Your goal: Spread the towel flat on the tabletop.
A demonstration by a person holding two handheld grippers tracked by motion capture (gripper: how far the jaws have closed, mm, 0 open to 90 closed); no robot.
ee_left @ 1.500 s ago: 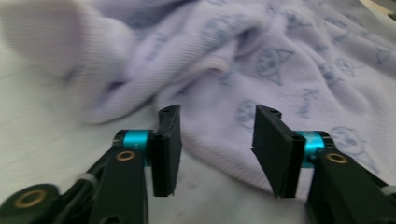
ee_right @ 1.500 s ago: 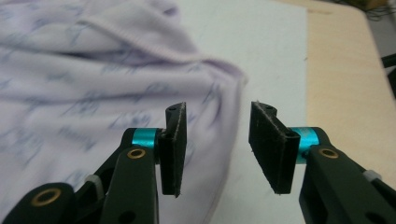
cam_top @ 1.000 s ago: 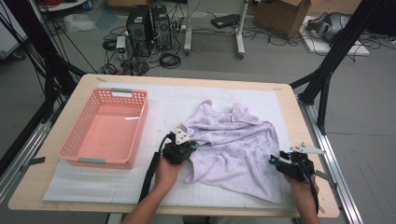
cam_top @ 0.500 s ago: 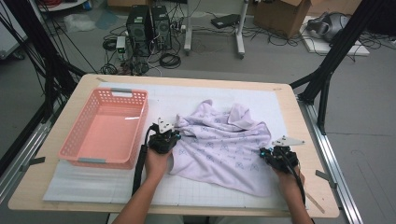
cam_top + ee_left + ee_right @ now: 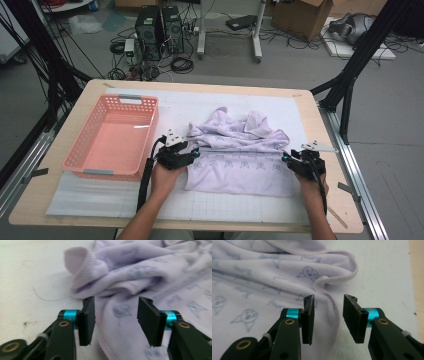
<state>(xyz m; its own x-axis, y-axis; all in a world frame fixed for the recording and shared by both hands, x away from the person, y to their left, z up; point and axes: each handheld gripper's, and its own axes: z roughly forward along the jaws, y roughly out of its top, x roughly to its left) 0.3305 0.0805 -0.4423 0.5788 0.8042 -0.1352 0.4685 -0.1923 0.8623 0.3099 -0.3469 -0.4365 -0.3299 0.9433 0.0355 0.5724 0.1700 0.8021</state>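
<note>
A white mat covers the wooden table. A pink basket sits at centre left of the high view. The lilac garment lies folded at centre. The left gripper and right gripper flank its fold; both have just been opening, jaws released, cloth edge between them unpinched.

My high view looks forward and down over the table, both gripper views close-up, all sharing the lilac garment at 6 o'clock.
</note>
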